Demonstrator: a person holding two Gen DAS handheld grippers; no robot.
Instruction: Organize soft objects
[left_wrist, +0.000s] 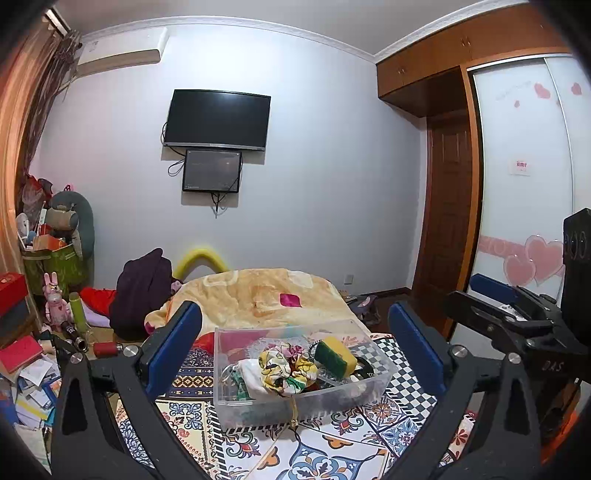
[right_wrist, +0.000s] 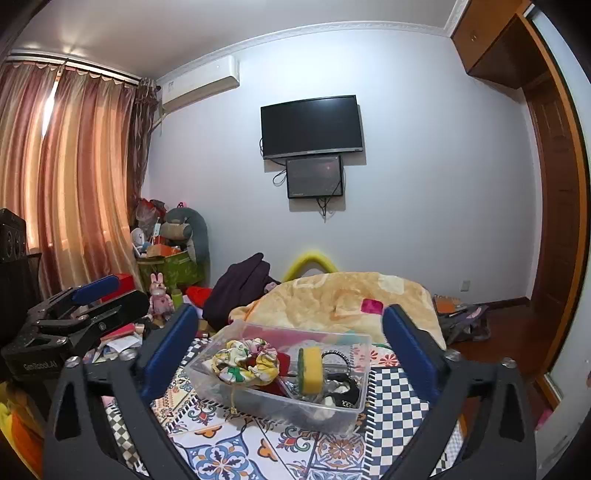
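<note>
Clear plastic bin (left_wrist: 258, 400) on patterned cloth (left_wrist: 332, 443), crinkly floral scrunchie (left_wrist: 286, 369), spongy yellow-green block (left_wrist: 335, 356), perhaps hairbands, fleecy blanket (left_wrist: 258, 291) behind, left gripper (left_wrist: 295, 350) and right gripper (right_wrist: 288, 347) gaping, empty.

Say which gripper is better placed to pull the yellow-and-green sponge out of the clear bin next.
Probably right, narrowly. Both grippers are open and empty. The sponge sits near the centre between the right gripper fingers, while it lies right of centre for the left gripper. The floral scrunchie crowds the clear bin on the left gripper's side.
</note>
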